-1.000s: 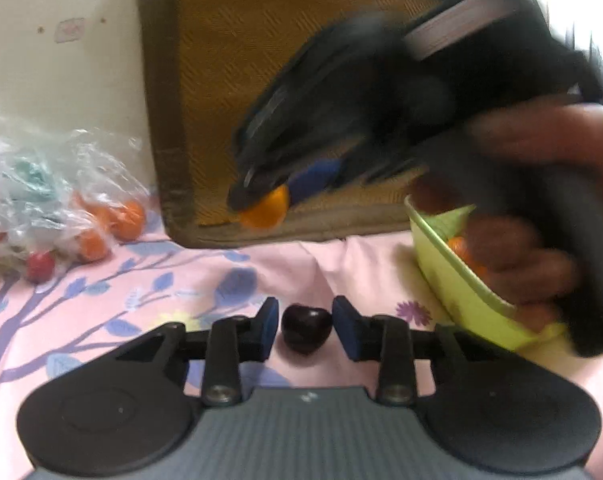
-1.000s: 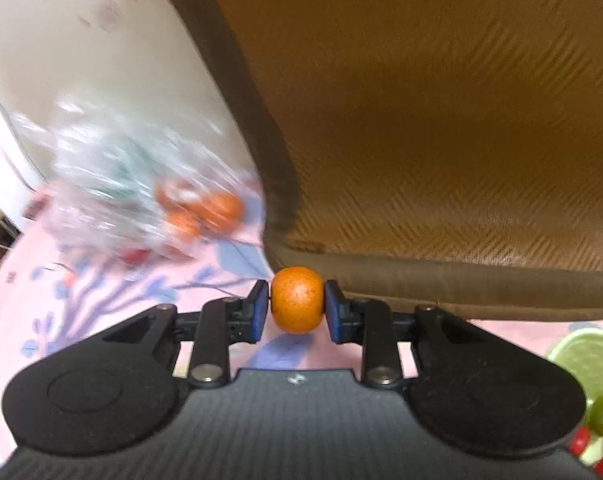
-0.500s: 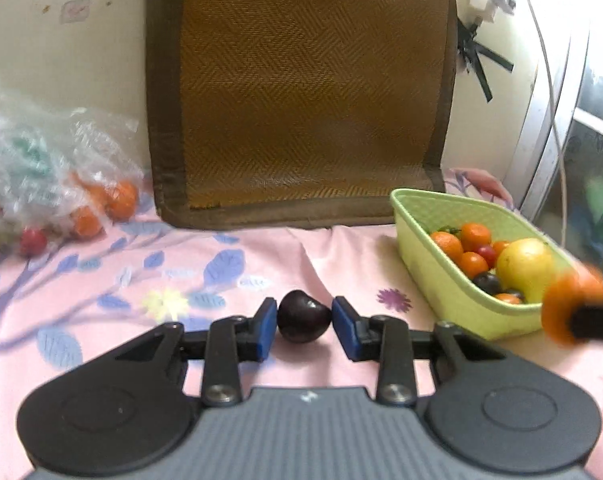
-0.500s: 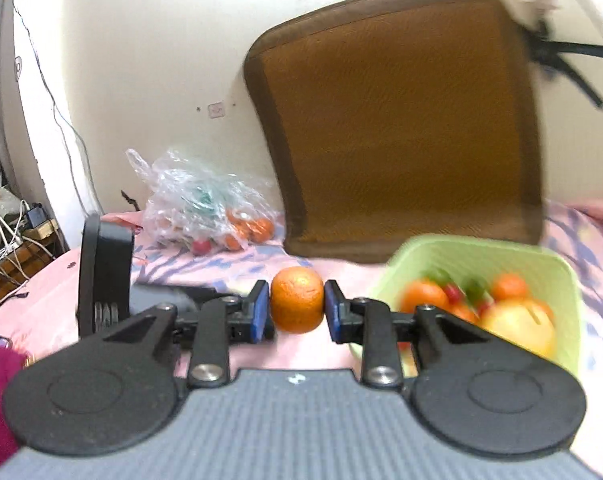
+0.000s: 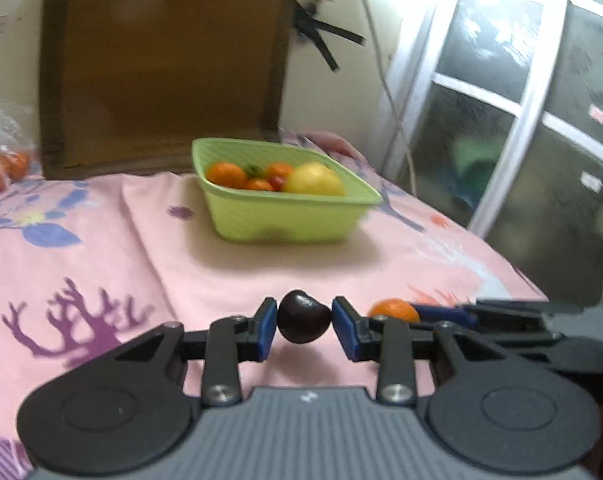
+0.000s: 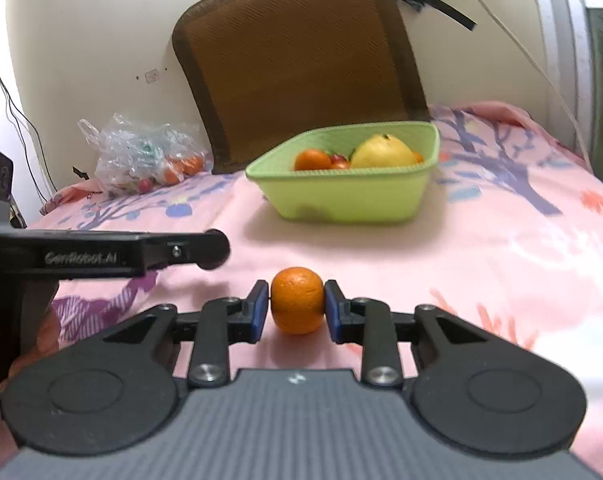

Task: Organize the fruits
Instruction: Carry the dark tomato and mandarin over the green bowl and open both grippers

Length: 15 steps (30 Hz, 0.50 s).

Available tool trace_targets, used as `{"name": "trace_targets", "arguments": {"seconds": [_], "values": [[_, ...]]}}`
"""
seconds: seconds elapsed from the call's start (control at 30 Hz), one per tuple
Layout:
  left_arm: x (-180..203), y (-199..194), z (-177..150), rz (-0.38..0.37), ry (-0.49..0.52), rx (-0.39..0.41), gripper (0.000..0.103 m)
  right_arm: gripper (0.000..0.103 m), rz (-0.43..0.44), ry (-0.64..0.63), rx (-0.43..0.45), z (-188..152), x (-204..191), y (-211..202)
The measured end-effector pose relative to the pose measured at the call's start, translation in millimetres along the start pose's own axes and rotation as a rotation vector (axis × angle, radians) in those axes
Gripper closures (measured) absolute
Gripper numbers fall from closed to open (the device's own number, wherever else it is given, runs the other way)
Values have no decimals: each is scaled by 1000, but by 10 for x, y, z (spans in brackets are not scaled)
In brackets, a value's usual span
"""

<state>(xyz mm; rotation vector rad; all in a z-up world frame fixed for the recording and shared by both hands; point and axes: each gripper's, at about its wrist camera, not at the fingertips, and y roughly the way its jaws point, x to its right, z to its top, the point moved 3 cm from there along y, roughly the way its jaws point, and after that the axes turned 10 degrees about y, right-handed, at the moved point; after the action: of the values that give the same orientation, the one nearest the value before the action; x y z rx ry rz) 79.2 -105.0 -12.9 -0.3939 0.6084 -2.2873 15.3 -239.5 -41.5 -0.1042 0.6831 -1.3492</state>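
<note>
My left gripper [image 5: 304,322] is shut on a dark purple plum [image 5: 302,317], held above the pink flowered cloth. My right gripper [image 6: 296,306] is shut on a small orange [image 6: 297,300]; that orange [image 5: 393,310] also shows at the right in the left wrist view. Ahead of both stands a light green basket [image 5: 285,216] [image 6: 353,196] holding oranges, small red fruit and a large yellow fruit [image 6: 383,153]. The left gripper's body [image 6: 101,256] juts in from the left of the right wrist view, a hand below it.
A brown woven cushion [image 6: 301,64] leans on the wall behind the basket. A clear plastic bag [image 6: 141,156] with more oranges and a red fruit lies at the back left. A white-framed window [image 5: 521,92] and cables stand at the right. The pink cloth [image 6: 501,264] ends at the right.
Both grippers have swung right, away from the bag, and now face the green basket. The right gripper has pulled back beside the left. Each keeps its fruit.
</note>
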Motion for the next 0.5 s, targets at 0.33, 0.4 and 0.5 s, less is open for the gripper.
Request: {"name": "trace_targets", "arguments": {"seconds": [0.33,0.4,0.5], "values": [[185,-52,-111,38,49,-31,71,67,19,-63,2,-120,29,-149],[211,-53,-120,39,51,-32,64,66,25,-69,-4,-141,30,-160],[226,-55,-123,44,63,-34,64,66,26,-82,-4,-172,23,-191]]}}
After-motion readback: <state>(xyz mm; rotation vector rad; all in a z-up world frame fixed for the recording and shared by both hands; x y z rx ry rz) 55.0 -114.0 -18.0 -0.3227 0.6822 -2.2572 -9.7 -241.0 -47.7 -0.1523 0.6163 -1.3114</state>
